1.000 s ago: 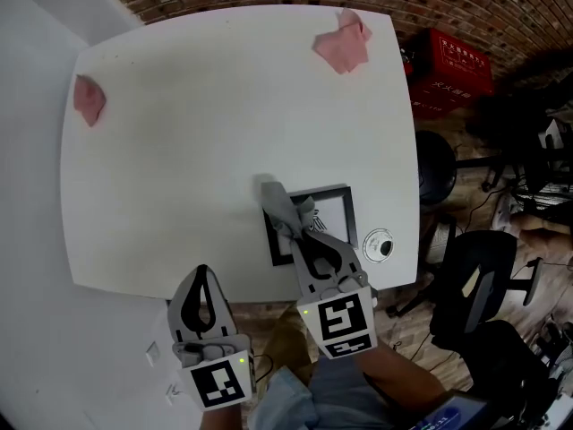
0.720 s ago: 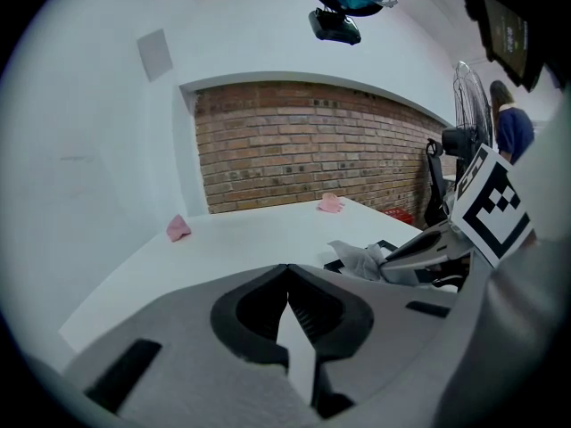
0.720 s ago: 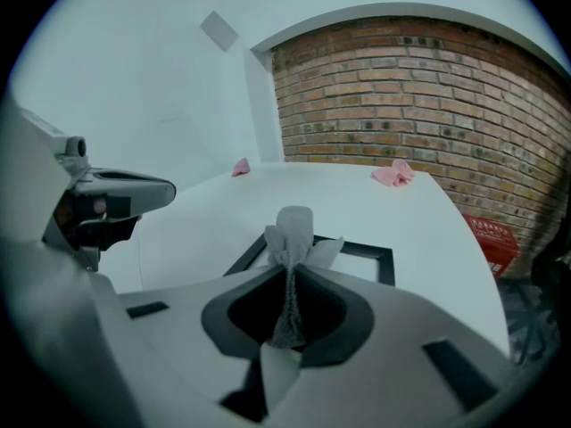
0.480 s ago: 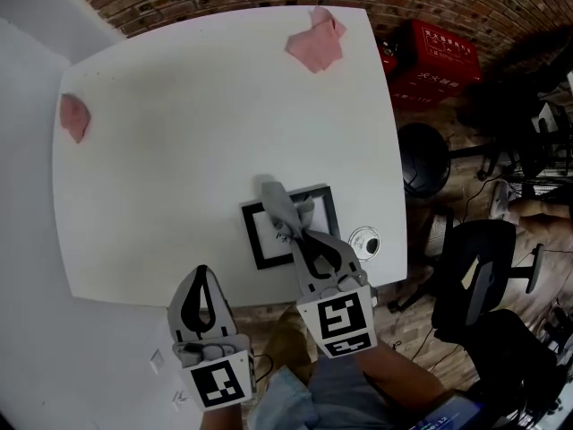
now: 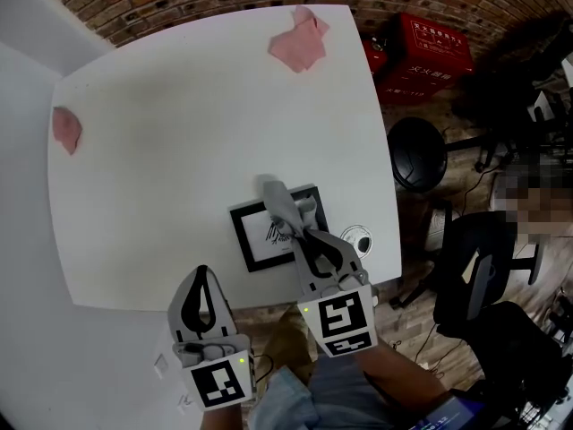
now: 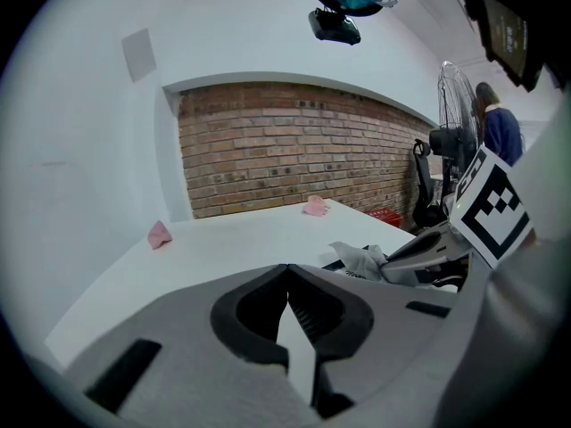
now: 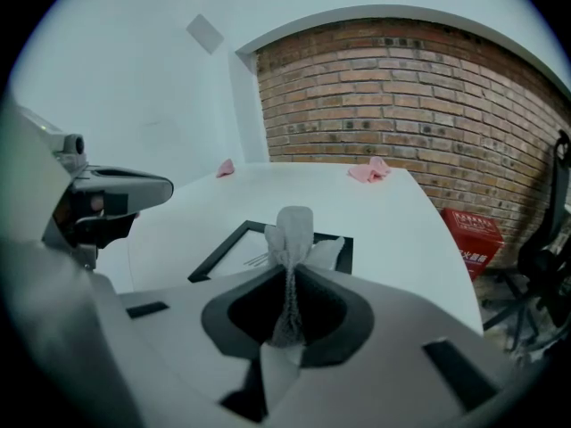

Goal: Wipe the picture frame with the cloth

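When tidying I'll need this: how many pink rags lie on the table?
2. One rag at the table's far right corner, the other rag at its left edge. None looks hidden.

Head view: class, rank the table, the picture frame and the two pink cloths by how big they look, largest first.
1. Table
2. Picture frame, partly under the grey cloth
3. Pink cloth at the far edge
4. Pink cloth at the left edge, clearly the smallest
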### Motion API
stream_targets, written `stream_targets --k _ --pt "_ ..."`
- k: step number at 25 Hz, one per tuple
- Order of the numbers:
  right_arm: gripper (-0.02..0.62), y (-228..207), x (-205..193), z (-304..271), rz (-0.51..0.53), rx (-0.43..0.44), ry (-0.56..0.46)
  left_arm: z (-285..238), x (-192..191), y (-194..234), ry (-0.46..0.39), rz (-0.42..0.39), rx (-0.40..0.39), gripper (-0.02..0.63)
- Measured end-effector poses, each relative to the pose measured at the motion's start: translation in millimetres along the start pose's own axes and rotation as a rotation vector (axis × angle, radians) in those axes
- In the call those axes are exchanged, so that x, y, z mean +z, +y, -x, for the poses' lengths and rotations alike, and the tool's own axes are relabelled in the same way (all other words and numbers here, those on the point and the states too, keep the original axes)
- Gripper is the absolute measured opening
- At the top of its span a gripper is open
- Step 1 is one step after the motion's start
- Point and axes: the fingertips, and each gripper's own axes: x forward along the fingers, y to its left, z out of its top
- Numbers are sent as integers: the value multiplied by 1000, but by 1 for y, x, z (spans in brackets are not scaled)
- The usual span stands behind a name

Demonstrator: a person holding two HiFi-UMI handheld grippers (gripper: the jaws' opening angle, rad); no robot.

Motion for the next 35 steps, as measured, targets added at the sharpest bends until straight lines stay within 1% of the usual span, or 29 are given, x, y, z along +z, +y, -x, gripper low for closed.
stream_targets --k 10,11,14,17,18,21,25,30,35 --pt "40 -17 -5 9 -26 -48 3 -4 7 -12 -13 -13 -28 9" --pt "40 -18 -5 10 -29 -51 2 -4 9 -14 -23 -18 -35 9" --pt "40 -21 -5 15 -36 -62 -3 -5 21 -20 -89 -48 -67 9" --pt "40 -27 -7 21 -41 -80 -8 -2 15 -22 -41 -36 -56 9" --pt "40 -30 -7 24 -43 -88 -9 -2 17 -22 -51 -40 -59 9" --pt "40 -38 -5 34 -46 -114 -20 0 32 -28 -129 -55 -86 9" --pt "40 -42 11 50 -30 -136 -58 9 36 -27 -99 -35 -58 9" --pt "40 -32 46 67 4 -129 -120 28 61 -17 -146 -35 -30 9" --pt "41 -12 83 75 50 -93 -181 48 79 0 -181 -32 12 9"
